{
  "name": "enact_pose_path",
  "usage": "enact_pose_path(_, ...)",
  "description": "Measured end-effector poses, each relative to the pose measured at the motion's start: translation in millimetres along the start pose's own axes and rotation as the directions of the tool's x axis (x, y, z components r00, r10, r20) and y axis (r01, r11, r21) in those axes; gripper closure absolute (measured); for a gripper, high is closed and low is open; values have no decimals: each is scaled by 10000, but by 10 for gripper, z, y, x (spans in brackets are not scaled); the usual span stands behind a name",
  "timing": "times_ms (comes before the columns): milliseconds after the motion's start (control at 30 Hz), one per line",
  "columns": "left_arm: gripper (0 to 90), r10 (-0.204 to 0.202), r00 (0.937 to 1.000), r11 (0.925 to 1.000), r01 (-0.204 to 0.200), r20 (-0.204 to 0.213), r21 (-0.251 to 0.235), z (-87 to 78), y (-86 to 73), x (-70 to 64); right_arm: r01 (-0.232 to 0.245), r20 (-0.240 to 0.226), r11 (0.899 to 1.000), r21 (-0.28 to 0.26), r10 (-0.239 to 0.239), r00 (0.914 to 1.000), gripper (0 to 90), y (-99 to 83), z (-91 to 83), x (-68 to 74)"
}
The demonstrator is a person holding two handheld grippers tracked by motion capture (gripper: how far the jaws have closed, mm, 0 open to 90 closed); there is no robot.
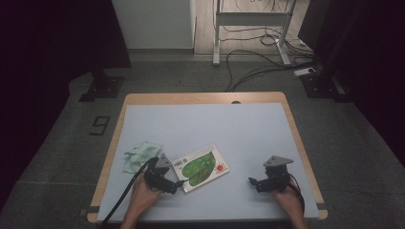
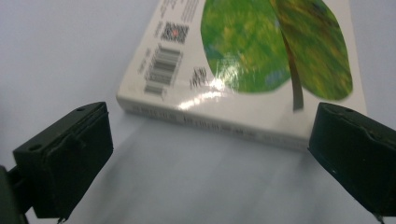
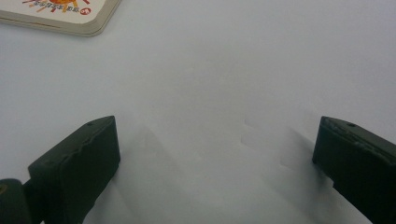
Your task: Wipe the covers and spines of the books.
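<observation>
A white board book (image 1: 201, 168) with a green leaf on its cover lies flat on the table's near middle. Its spine edge (image 2: 210, 123) faces my left gripper (image 1: 177, 185), which stands open just short of the book's near-left corner, jaws wide apart with nothing between them. A corner of the book (image 3: 60, 14) with a red and orange sun picture shows at the upper left of the right gripper view. My right gripper (image 1: 253, 182) rests low on the bare table to the book's right, open and empty.
A crumpled pale green cloth (image 1: 139, 156) lies left of the book, beside my left hand. The light grey table mat (image 1: 210, 124) is edged by a wooden rim (image 1: 205, 98). Cables and a stand (image 1: 248, 28) are on the floor beyond.
</observation>
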State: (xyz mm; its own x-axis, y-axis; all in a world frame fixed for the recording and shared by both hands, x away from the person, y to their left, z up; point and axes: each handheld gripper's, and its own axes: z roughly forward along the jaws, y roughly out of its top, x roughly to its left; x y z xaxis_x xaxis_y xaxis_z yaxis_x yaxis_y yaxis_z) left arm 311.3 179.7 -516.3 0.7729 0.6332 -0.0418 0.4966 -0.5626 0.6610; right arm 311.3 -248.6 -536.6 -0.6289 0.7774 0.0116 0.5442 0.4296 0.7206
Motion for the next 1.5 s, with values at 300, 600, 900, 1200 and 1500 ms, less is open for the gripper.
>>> enact_pose_path(300,0,475,9956,9988,-466,809,-129,75,-85,10,-8,-14,10000,17,8,10000,0,2,-1,-2)
enact_pose_path(600,0,901,9919,9959,-894,896,-122,92,-78,-38,90,-262,10000,13,-89,9996,10,30,4,-41)
enact_pose_path(900,0,900,9919,9959,-893,901,-118,107,-63,-47,298,-787,9996,9,-296,9965,0,276,127,-21)
enact_pose_path(1200,0,872,9920,9962,-864,914,-127,107,-68,-46,1108,-1429,9938,21,-1094,9837,0,585,324,170)
enact_pose_path(1500,0,874,9921,9962,-865,901,-137,107,-70,-47,1553,-1933,9877,208,-1484,9698,0,798,592,310)
